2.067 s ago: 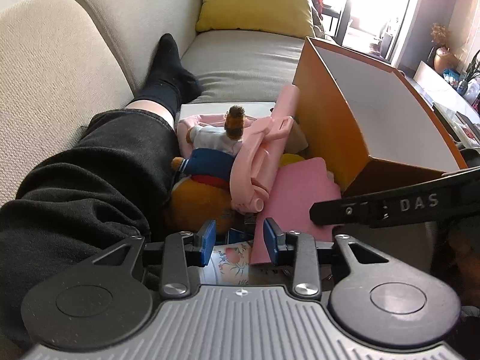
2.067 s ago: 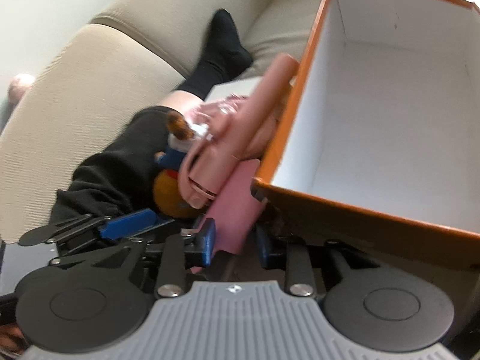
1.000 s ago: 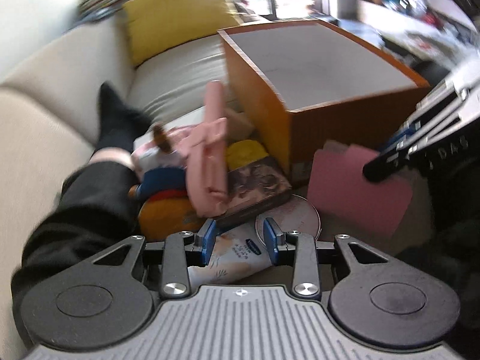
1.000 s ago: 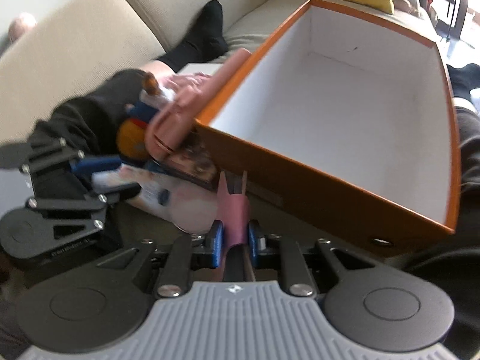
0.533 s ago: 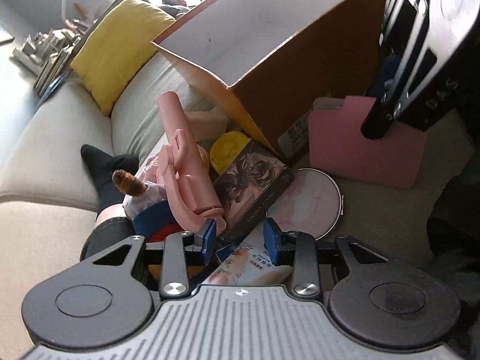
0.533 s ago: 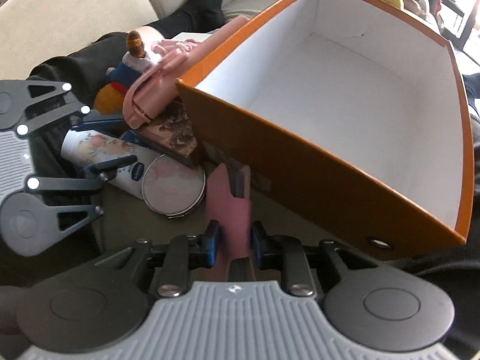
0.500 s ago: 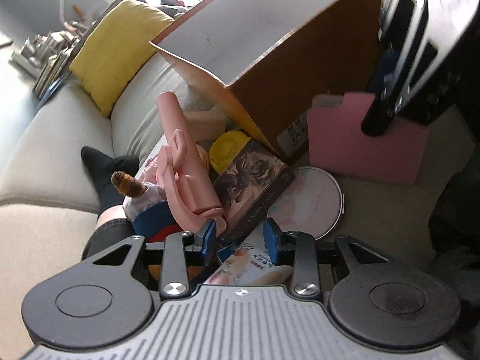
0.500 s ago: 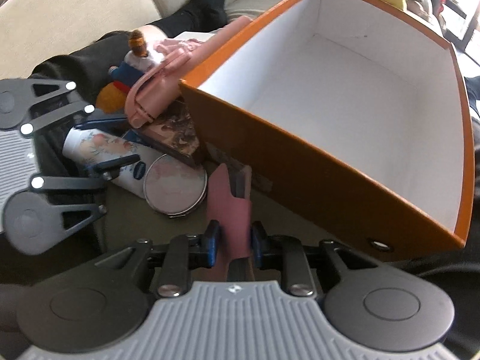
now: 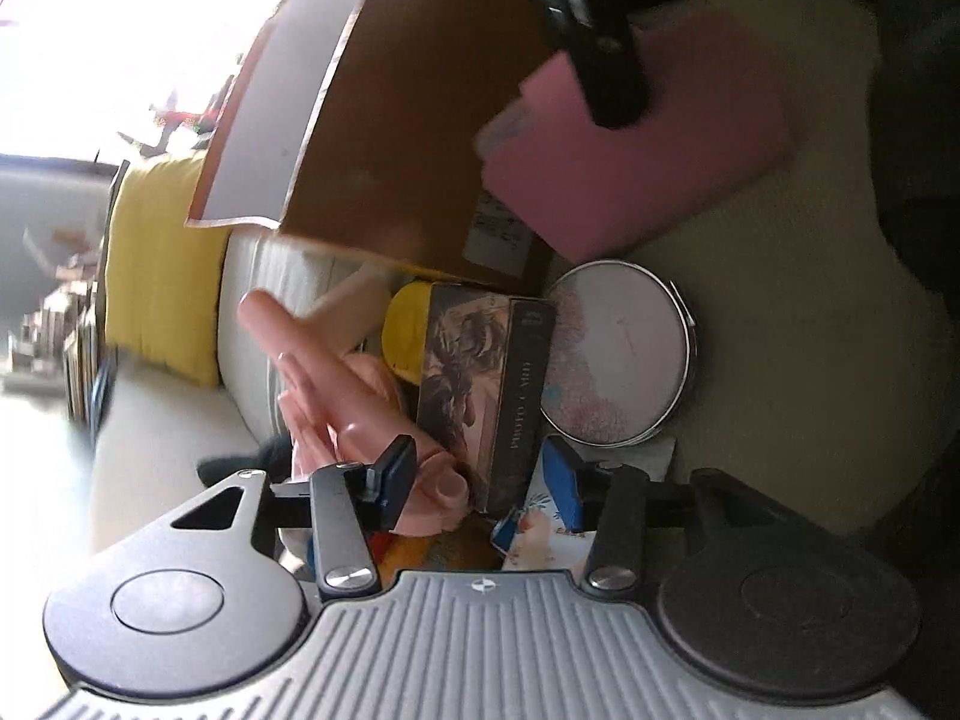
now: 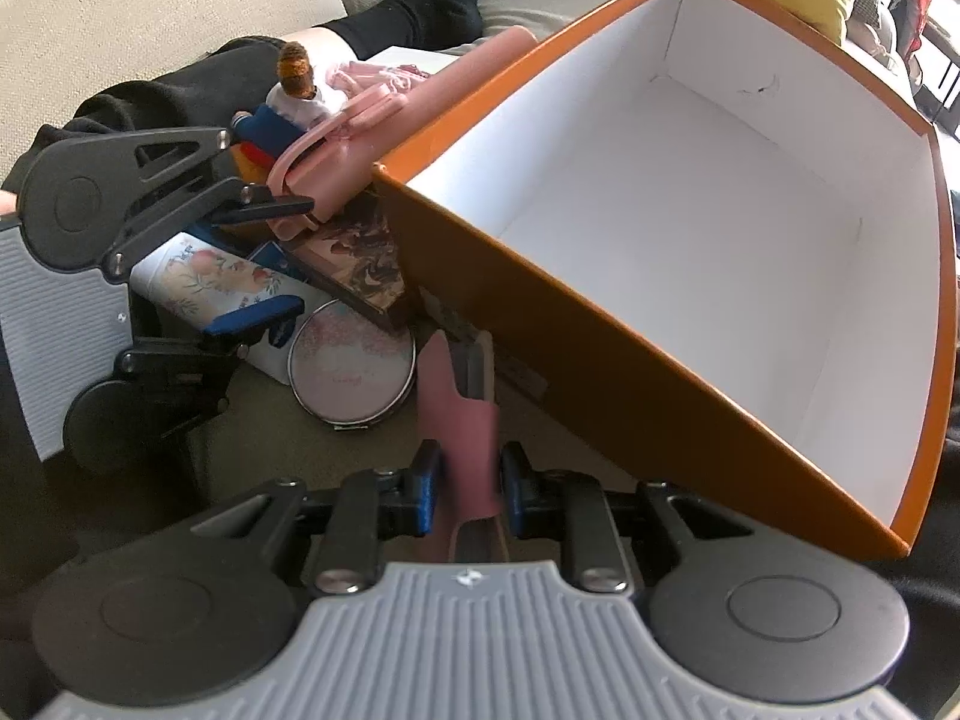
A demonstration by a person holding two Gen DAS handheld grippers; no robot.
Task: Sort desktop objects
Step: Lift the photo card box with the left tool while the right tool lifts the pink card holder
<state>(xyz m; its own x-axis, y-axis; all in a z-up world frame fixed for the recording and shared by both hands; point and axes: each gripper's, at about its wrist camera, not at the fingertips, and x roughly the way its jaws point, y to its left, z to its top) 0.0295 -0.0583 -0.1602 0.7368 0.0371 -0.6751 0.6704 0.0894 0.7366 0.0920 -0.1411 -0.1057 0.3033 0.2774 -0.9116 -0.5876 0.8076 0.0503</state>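
A: Item one, right gripper (image 10: 463, 495). State?

B: Jaws narrow, blue pads clamped on a pink card holder (image 10: 462, 432), flat and stiff, standing on edge between the fingers with a darker sleeve tucked in behind it.

A: Just ahead of those fingers?

B: The orange box (image 10: 600, 354), cardboard, white inside, tilted with its near wall directly beyond the holder's tip. To the left of the tip, a round mirror (image 10: 351, 375), metal-rimmed, pale speckled pink face, lying flat on the beige cushion (image 10: 288, 450).

A: Item two, left gripper (image 9: 483, 480).

B: Jaws opening, pads pressing on nothing. Between the fingers: the lower corner of a photo card box (image 9: 480, 396), dark, printed with a portrait, standing on edge; and the butt of a pink plastic folding stand (image 9: 336, 378), smooth and glossy, close against the left finger. Under the right finger, a white tube (image 9: 540, 534) with fruit print and a blue patch.

A: Further out?

B: The mirror right of the card box; a yellow rounded object (image 9: 408, 324) behind it; then the orange box's outer wall, with the pink holder and the right gripper's black arm in front of it. Far left, a yellow pillow (image 9: 156, 264) on the sofa.

A: Obstructions?

B: A small doll (image 10: 297, 90) with brown hair and a person's black-clad leg (image 10: 414, 6) lie behind the pile.
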